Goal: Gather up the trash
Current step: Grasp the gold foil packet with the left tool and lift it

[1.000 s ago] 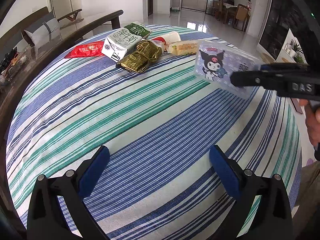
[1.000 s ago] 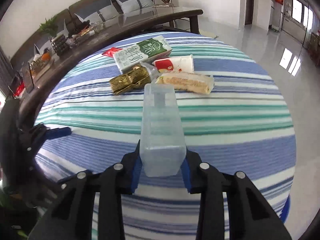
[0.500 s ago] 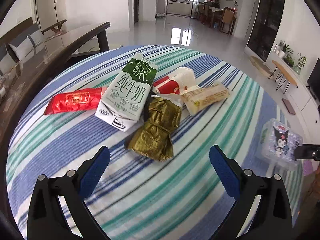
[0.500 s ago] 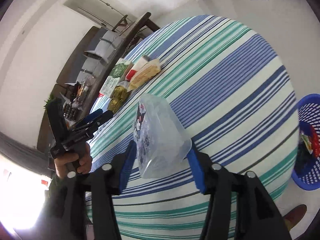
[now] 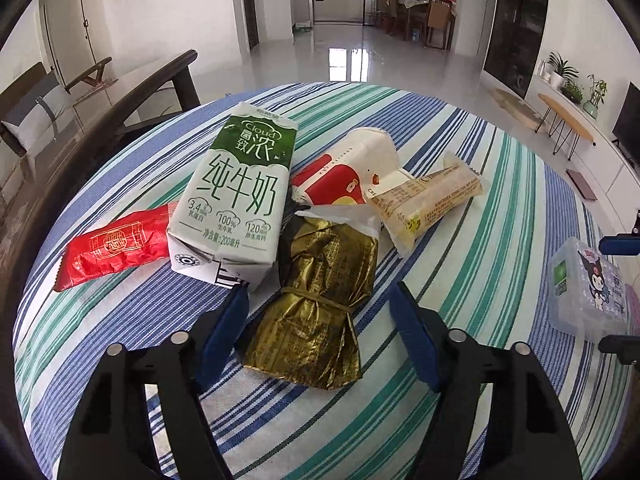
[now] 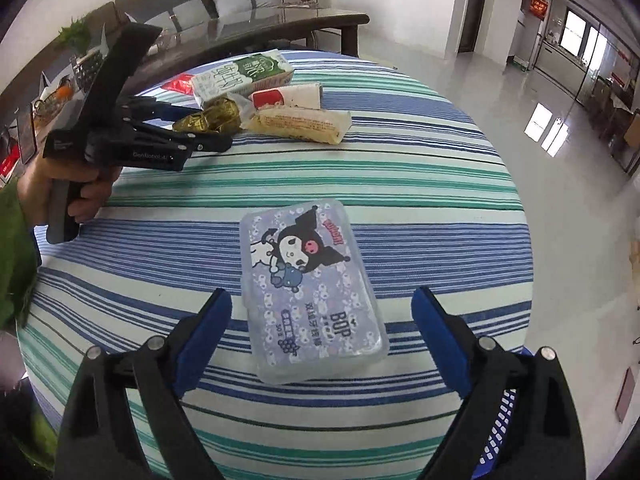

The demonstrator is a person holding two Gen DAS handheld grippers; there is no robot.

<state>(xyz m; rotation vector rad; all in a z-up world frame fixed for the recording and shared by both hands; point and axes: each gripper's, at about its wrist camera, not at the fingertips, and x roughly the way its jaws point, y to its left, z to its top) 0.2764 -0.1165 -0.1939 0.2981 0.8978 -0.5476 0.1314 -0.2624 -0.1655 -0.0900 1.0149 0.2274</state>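
My left gripper (image 5: 318, 314) is open, its pads on either side of a crumpled gold foil wrapper (image 5: 316, 300) on the striped table. Beside the wrapper lie a green-and-white milk carton (image 5: 236, 196), a red packet (image 5: 112, 248), a red-and-white pack (image 5: 348, 172) and a wrapped bread bar (image 5: 428, 200). My right gripper (image 6: 322, 320) is open around a clear plastic box with a cartoon lid (image 6: 310, 296), which lies flat on the table. The box also shows in the left wrist view (image 5: 588, 288). The left gripper shows in the right wrist view (image 6: 216, 128) at the gold wrapper (image 6: 212, 118).
The round table has a blue, green and white striped cloth (image 5: 480, 320). A blue basket (image 6: 500, 424) sits on the floor below the table's near edge. A dark wooden bench (image 5: 132, 96) and glass table stand behind the table.
My left gripper moved forward to straddle the gold wrapper. My right gripper set the cartoon box flat on the table and opened, letting it go.
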